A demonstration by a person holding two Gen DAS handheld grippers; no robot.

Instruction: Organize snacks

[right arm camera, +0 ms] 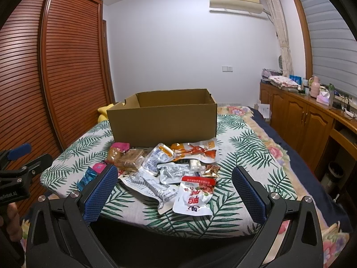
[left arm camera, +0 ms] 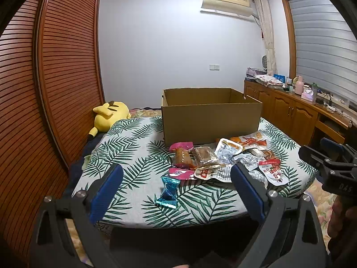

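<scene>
Bedding printed with green palm leaves (left arm camera: pixel 133 138) fills the middle of both wrist views and carries everything else. Toward twelve o'clock on it stands an open cardboard box (left arm camera: pixel 212 120), top flaps out of the way, its near wall facing the cameras. Just in front of the box, touching or nearly touching its base, lies a loose pile of snack packets (right arm camera: pixel 169 169), overlapping one another. At the pile's five o'clock edge is a white pouch with a red top (right arm camera: pixel 194 196); at its ten o'clock edge, a pink-wrapped brown cake (left arm camera: pixel 181 154). A small teal foil sweet (left arm camera: pixel 169 192) lies apart at seven o'clock of the pile. At nine o'clock of the box rests a yellow plush toy (left arm camera: pixel 109 116). The left gripper (left arm camera: pixel 176 192) hovers with fingers spread wide, holding nothing, the teal sweet between them. The right gripper (right arm camera: pixel 174 189) is likewise spread and empty, framing the white pouch.
</scene>
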